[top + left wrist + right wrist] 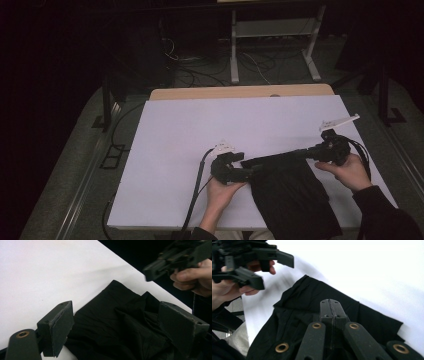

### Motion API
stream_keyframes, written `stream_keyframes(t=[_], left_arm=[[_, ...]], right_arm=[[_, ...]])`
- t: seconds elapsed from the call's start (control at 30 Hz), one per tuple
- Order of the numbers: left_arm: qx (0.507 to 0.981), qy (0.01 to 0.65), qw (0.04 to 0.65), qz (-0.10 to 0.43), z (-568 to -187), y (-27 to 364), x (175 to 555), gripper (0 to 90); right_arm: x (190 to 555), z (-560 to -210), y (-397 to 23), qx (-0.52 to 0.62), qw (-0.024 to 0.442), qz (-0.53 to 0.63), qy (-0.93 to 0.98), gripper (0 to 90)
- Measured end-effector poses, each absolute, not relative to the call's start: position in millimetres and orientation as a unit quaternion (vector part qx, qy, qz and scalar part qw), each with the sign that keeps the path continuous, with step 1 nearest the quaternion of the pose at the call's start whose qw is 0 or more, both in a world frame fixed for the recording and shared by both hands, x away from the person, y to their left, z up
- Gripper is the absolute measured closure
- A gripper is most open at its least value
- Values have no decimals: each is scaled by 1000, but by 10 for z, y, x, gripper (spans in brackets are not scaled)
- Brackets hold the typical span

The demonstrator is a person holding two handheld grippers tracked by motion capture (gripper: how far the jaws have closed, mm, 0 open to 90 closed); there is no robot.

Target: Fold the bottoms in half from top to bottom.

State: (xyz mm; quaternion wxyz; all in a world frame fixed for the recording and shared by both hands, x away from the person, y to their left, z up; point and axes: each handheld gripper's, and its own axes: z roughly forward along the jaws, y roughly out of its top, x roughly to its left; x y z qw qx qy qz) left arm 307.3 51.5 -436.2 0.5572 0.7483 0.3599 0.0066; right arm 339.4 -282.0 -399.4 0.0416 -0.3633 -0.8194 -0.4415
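Note:
A black cloth [290,195] lies crumpled at the table's front, right of centre, and hangs over the front edge. My left gripper [247,170] sits at the cloth's left top corner. In the left gripper view its jaws stand open [120,330], wide apart on either side of the folded cloth [112,322], and the pads do not press on it. My right gripper [315,151] is at the cloth's right top corner and points left. Its jaws are shut [330,306] just above the cloth [299,305], and I see no fabric between them.
The white table top [225,125] stretches bare behind and left of the cloth, with a wooden edge [240,92] at the far side. A metal stand [272,45] and loose cables are on the floor beyond. A black cable [197,190] trails from the left gripper.

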Motion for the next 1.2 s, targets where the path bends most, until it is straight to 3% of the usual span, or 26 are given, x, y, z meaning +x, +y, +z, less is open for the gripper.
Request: stream_keyframes(t=[0.43, 1.2], left_arm=[[750, 360, 555, 6, -4374, 521, 3075, 138], [749, 367, 552, 3, -4438, 541, 3092, 137]], right_arm=[[3697, -4343, -2649, -377, 78, -388, -837, 887], [3632, -4530, -2488, -348, 153, -341, -860, 887]])
